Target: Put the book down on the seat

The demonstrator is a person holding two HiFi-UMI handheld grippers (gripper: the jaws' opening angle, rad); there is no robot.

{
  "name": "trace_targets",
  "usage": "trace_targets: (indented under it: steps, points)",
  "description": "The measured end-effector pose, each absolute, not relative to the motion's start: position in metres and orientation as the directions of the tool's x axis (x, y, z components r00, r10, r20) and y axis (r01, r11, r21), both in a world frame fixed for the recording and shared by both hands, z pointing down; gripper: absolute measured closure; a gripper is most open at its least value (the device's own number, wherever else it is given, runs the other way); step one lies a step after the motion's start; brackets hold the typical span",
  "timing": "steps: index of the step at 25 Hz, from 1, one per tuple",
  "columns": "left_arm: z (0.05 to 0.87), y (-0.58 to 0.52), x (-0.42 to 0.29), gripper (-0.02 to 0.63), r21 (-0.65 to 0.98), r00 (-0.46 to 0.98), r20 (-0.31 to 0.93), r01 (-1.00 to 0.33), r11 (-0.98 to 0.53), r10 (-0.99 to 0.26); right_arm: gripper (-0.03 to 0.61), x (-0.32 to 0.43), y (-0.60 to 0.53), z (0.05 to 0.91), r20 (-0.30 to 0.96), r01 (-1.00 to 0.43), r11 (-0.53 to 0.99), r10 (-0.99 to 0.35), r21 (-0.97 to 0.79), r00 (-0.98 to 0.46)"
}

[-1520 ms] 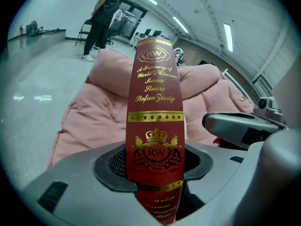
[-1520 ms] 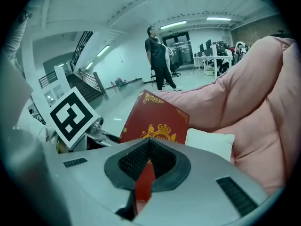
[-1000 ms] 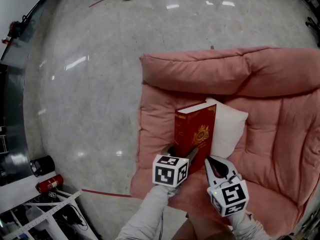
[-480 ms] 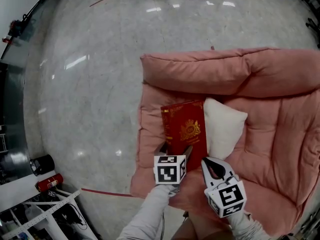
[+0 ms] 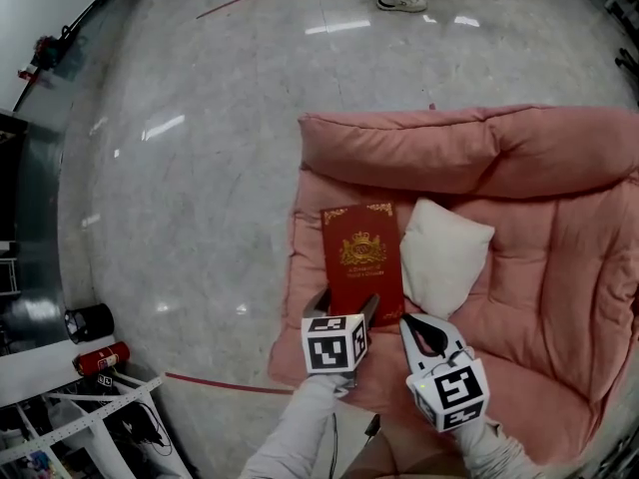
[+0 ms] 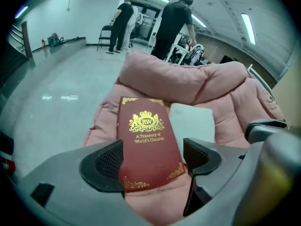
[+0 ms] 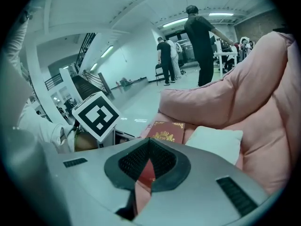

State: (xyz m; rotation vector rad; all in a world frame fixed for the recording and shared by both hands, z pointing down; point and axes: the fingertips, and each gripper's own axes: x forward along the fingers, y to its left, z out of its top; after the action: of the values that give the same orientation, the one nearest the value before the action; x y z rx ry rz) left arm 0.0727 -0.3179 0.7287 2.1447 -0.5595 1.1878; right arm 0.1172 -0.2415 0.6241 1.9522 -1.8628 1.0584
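A dark red book [image 5: 361,257] with gold print lies flat on the front left of the pink cushioned seat [image 5: 559,267], beside a white pillow [image 5: 444,255]. My left gripper [image 5: 344,305] is at the book's near end and its jaws are opening. In the left gripper view the book [image 6: 148,145] has its near end between the left gripper's [image 6: 153,160] pads, which stand clear of its edges. My right gripper [image 5: 424,329] hovers just right of the left one, above the seat's front. Its jaws are shut with nothing in them, as the right gripper view shows of the right gripper [image 7: 148,161].
Polished stone floor [image 5: 190,168] lies left of the seat. A red canister [image 5: 98,361], a black cylinder [image 5: 85,322] and metal framing [image 5: 90,417] sit at the bottom left. People [image 6: 171,22] stand beyond the seat's backrest [image 5: 469,148].
The book has gone from standing upright against the pillow to lying flat on the seat. The left jaws have spread away from it. The right gripper has barely moved.
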Motion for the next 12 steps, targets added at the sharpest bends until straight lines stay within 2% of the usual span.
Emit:
trace_targets:
  steps: [3, 5, 7, 12]
  points:
    - [0.712, -0.306, 0.067, 0.217, 0.318, 0.521, 0.851, -0.619, -0.718, -0.072, 0.573, 0.113, -0.237, 0.614, 0.634, -0.946, -0.142, -0.769, -0.29, -0.079]
    - [0.699, -0.298, 0.062, 0.259, 0.314, 0.532, 0.842, -0.616, -0.722, -0.088, 0.573, 0.109, -0.233, 0.607, 0.63, -0.95, -0.133, -0.772, -0.284, -0.08]
    - [0.684, -0.293, 0.056, 0.356, 0.297, 0.542, 0.832, -0.619, -0.727, -0.121, 0.574, 0.105, -0.229, 0.6, 0.626, -0.953, -0.122, -0.775, -0.278, -0.083]
    - [0.645, -0.282, 0.037, 0.54, 0.275, 0.555, 0.809, -0.651, -0.707, -0.196, 0.573, 0.091, -0.216, 0.581, 0.613, -0.96, -0.091, -0.784, -0.265, -0.095]
